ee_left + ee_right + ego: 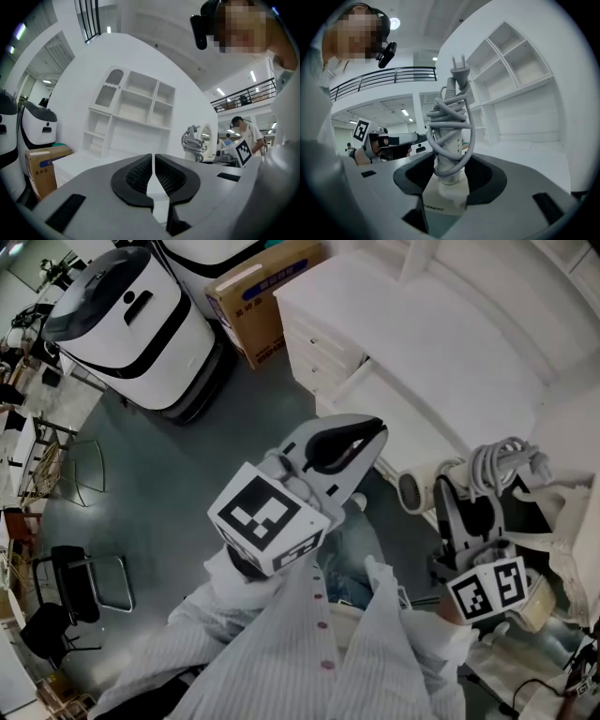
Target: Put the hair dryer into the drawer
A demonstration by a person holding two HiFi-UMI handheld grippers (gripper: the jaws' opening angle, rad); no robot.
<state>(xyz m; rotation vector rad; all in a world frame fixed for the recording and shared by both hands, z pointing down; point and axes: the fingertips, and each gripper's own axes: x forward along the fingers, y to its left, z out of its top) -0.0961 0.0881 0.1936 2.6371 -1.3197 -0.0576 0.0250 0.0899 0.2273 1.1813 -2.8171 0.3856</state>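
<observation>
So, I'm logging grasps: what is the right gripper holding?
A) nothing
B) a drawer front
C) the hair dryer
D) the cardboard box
C: the right gripper view shows the right gripper with its jaws closed on the cord-wrapped handle of the hair dryer.

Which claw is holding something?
The right gripper: its jaws clamp the hair dryer, wrapped in its grey cord. The left gripper is shut on nothing.
</observation>
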